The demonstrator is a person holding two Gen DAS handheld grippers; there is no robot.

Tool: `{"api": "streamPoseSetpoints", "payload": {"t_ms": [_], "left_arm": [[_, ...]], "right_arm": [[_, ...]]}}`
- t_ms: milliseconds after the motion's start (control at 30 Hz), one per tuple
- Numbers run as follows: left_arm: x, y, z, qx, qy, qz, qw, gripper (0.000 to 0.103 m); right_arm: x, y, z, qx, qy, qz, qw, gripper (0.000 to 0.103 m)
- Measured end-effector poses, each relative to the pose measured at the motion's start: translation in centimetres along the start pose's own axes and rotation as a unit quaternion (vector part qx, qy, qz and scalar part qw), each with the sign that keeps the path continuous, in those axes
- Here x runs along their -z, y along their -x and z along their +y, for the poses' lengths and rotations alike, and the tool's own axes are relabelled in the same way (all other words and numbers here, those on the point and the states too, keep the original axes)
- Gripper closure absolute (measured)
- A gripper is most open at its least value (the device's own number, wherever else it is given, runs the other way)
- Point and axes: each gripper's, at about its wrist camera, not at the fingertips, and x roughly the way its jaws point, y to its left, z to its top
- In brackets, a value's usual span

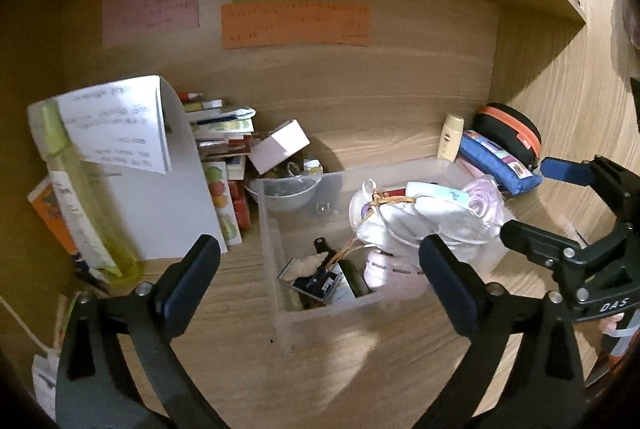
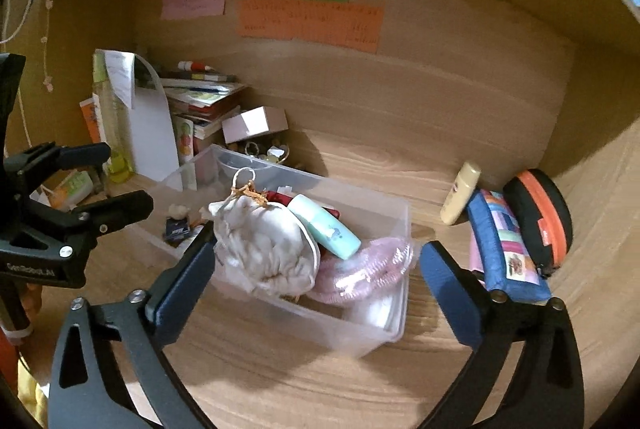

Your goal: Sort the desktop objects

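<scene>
A clear plastic bin [image 1: 269, 253] [image 2: 360, 333] stands on the wooden desk inside a cubby. In it lie a white cloth pouch [image 2: 264, 249] [image 1: 404, 225], a teal tube [image 2: 324, 227], a pink coiled item [image 2: 360, 273], a dark bottle [image 1: 354, 275] and a small dark box [image 1: 316, 283]. My left gripper [image 1: 320, 265] [image 2: 116, 177] is open just above the bin's near end, nothing between its fingers. My right gripper [image 2: 318, 257] [image 1: 548, 201] is open too, straddling the bin's right end without touching the pouch.
Right of the bin lie a cream bottle [image 2: 460, 197], a blue pencil case [image 2: 504, 253] and a black-and-orange case [image 2: 540, 217]. At the left stand a white folder [image 1: 160, 197], a yellow-green bottle [image 1: 80, 197] and stacked books [image 2: 200, 97]. A pink box [image 1: 280, 145] sits behind the bin.
</scene>
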Motion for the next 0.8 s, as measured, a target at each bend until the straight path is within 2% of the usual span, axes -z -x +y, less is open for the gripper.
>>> {"api": "streamPoseSetpoints", "payload": {"t_ms": [333,567,800], "left_arm": [[1.5,2.6,-2.4,-0.027,-0.001,-0.009,0.9996,0.002],[3.1,3.7,-3.1,-0.023,0.017,-0.007,0.9996,0.002],[4.4,4.4,-4.0,-0.034,0.017,-0.016,0.9992,0.002]], "right_arm": [[2.2,3.1,0.1,-0.002,0.000,-0.017,1.000,0.000],[3.7,4.7,0.3,-0.007,-0.011,-0.020,1.000,0.000],[4.7,6.1,1.0,-0.009,-0.009,-0.039,0.999,0.000]]}}
